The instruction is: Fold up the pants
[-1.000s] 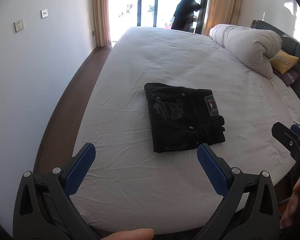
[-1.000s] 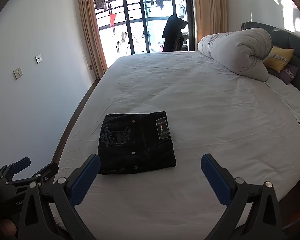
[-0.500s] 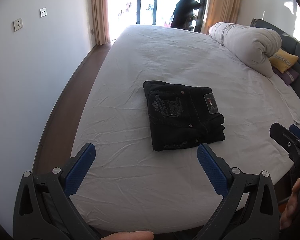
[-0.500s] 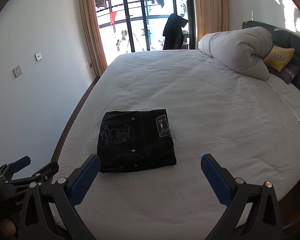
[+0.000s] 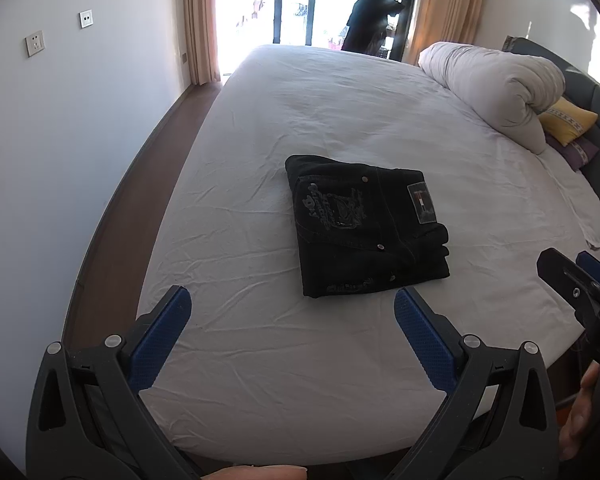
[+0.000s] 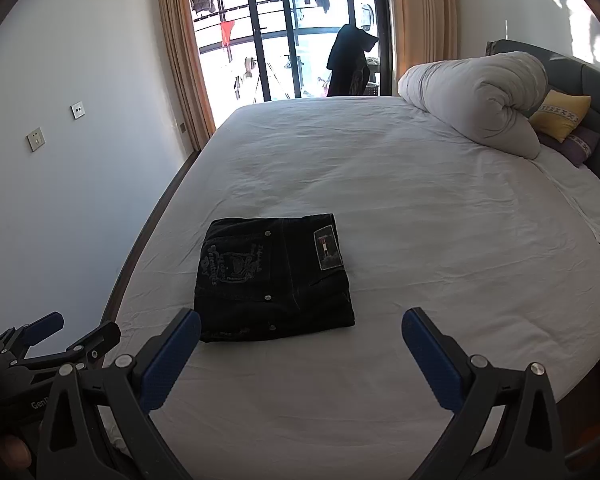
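Note:
Black pants lie folded into a compact rectangle on the white bed sheet, back pocket and label patch up; the right wrist view shows the same pants. My left gripper hovers open over the near edge of the bed, short of the pants, nothing between its blue pads. My right gripper is open too, above the sheet just in front of the pants. Each gripper shows in the other's view: the right gripper at the far right, the left gripper at the lower left.
A rolled white duvet lies at the head of the bed beside a yellow pillow and a dark headboard. A white wall runs close along the left side. Glass balcony doors with curtains stand beyond the bed.
Both views have drifted slightly. The pants sit a little higher in the right wrist view. The pants themselves lie unchanged and both grippers stay open.

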The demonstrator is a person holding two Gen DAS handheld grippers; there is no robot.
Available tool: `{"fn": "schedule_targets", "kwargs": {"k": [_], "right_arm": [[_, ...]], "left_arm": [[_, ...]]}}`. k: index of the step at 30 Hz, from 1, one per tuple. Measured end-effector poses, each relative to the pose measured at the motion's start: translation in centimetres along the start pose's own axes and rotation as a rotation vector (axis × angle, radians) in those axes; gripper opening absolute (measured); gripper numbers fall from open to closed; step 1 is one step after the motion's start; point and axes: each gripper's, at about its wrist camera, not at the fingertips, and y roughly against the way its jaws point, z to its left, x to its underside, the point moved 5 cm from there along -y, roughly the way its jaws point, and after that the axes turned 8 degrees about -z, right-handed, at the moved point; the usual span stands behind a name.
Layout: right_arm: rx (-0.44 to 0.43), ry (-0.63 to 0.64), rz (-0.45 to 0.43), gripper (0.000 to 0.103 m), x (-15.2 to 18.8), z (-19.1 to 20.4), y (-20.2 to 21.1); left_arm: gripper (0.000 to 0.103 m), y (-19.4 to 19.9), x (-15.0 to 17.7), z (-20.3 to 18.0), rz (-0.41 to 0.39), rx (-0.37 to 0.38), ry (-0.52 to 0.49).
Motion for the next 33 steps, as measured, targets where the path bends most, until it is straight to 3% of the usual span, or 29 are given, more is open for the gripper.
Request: {"fn": "schedule_targets", "kwargs": {"k": [33], "right_arm": [[-0.012, 0.005, 0.017, 0.103, 1.1, -0.2, -0.3]], "left_arm": [[0.103, -0.3, 0.4, 0.1, 0.007, 0.003, -0.003]]}}
